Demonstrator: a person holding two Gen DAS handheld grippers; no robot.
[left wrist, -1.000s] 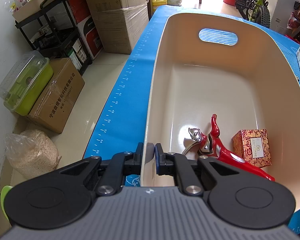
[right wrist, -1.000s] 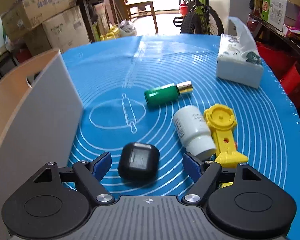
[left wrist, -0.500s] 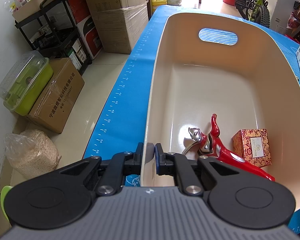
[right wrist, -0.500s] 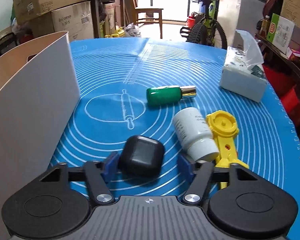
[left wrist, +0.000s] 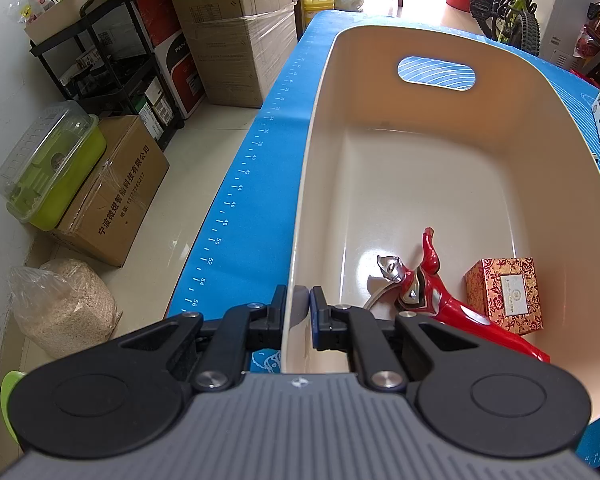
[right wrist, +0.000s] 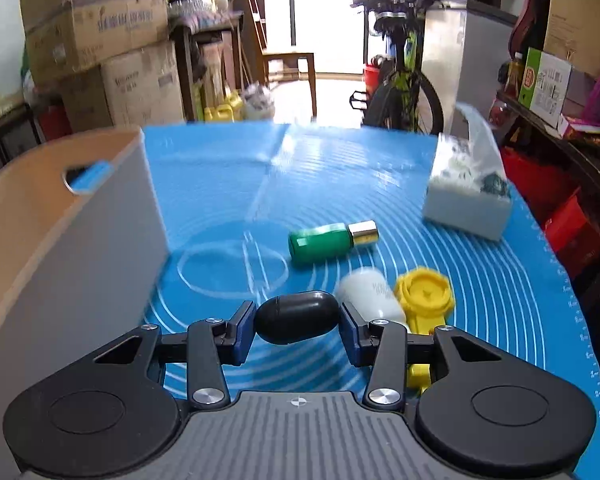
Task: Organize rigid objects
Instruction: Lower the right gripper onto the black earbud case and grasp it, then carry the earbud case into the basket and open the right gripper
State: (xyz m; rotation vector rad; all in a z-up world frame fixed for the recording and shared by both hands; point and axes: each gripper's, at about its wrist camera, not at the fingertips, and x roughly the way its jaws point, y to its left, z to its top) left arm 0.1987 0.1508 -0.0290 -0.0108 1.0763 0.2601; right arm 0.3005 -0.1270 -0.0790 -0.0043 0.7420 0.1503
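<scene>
My left gripper is shut on the near rim of a beige bin, one finger outside and one inside. In the bin lie a red and silver toy figure and a red patterned box. My right gripper is shut on a black rounded case and holds it above the blue mat. On the mat lie a green bottle with a gold cap, a white bottle and a yellow plastic tool. The bin's grey outer wall stands to the left.
A tissue pack stands at the mat's far right. The table's left edge drops to a floor with cardboard boxes, a green container and a sack. A bicycle and shelves stand beyond the table.
My right gripper closed on the black case and lifted it off the mat, tilting up. The left gripper has stayed on the bin rim.
</scene>
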